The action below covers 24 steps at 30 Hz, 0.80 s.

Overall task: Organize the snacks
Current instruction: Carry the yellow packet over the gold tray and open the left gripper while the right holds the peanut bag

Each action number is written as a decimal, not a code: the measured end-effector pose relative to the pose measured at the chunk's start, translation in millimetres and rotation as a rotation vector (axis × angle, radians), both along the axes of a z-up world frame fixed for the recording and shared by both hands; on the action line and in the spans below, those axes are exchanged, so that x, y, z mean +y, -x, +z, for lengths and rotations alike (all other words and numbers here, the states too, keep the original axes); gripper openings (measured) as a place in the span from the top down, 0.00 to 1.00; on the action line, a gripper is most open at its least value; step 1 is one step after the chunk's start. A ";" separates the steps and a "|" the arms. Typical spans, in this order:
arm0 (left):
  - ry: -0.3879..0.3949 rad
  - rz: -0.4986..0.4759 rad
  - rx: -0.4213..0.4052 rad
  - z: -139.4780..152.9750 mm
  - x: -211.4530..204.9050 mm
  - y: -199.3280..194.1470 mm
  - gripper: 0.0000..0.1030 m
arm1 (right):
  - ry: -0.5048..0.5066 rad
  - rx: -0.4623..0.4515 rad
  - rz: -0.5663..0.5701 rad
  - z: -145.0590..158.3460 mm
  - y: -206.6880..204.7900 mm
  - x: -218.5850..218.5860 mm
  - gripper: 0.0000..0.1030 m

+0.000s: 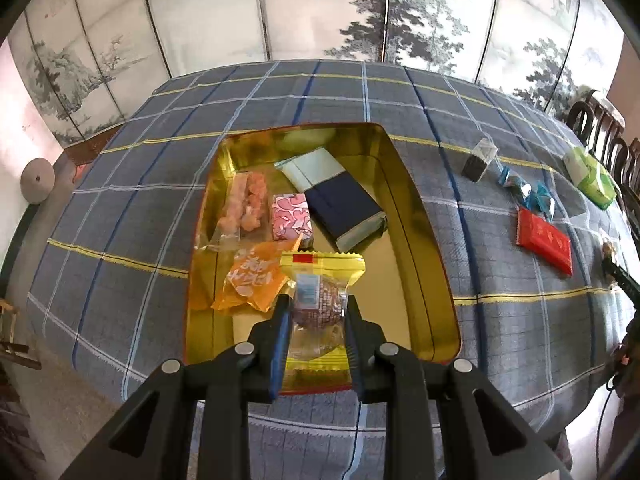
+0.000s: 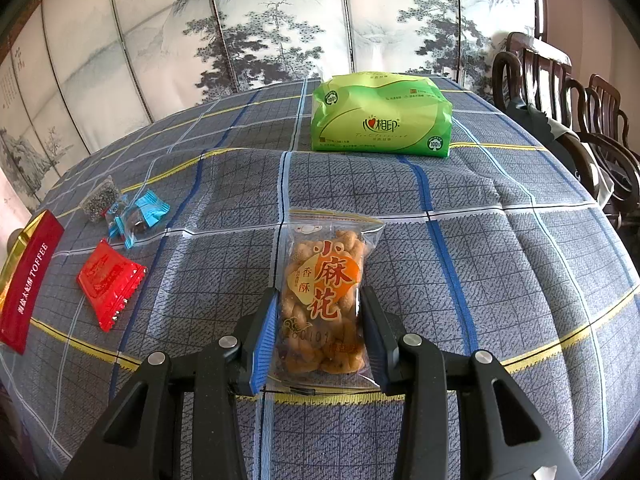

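Observation:
In the left wrist view a gold tin (image 1: 424,240) sits on the plaid tablecloth and holds several snacks: an orange packet (image 1: 252,278), a pink packet (image 1: 291,216), a clear bag of pink sweets (image 1: 244,208) and a blue-and-white box (image 1: 340,196). My left gripper (image 1: 316,308) is shut on a yellow-edged pastry packet (image 1: 320,292) over the tin's near end. In the right wrist view my right gripper (image 2: 320,300) is shut on a clear bag of fried dough twists (image 2: 324,292) that rests on the cloth.
A red packet (image 2: 108,284), blue-wrapped candies (image 2: 138,216) and a small dark-grain bag (image 2: 98,198) lie left of the right gripper. The tin's red side (image 2: 28,280) is at far left. A green tissue pack (image 2: 380,116) sits behind. Chairs (image 2: 560,92) stand right.

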<state>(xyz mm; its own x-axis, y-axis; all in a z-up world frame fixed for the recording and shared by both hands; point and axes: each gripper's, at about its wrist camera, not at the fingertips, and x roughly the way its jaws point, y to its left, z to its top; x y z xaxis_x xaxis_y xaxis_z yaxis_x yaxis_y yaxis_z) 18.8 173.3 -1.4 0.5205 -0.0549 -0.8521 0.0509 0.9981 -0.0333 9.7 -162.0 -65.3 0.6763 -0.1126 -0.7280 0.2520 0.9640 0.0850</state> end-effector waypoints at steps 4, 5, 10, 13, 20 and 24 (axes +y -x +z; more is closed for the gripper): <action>0.005 -0.008 0.015 -8.0 -1.7 -4.7 0.75 | 0.000 0.000 0.002 -0.1 -0.3 0.4 0.63; 0.003 -0.009 0.017 -9.6 -2.3 -5.6 0.75 | 0.000 0.000 0.002 -0.1 -0.3 0.4 0.63; -0.004 -0.010 0.024 -14.6 -4.1 -8.8 0.75 | 0.000 0.001 0.002 0.0 -0.5 1.1 0.63; -0.016 -0.013 0.023 -16.9 -6.0 -9.3 0.75 | 0.001 0.001 0.003 0.0 -0.6 1.1 0.63; -0.031 -0.020 0.023 -21.4 -10.6 -9.4 0.75 | 0.001 0.002 0.004 0.1 -0.8 1.2 0.62; -0.039 -0.025 0.026 -24.0 -12.7 -9.8 0.75 | 0.001 0.002 0.005 0.1 -1.2 1.5 0.62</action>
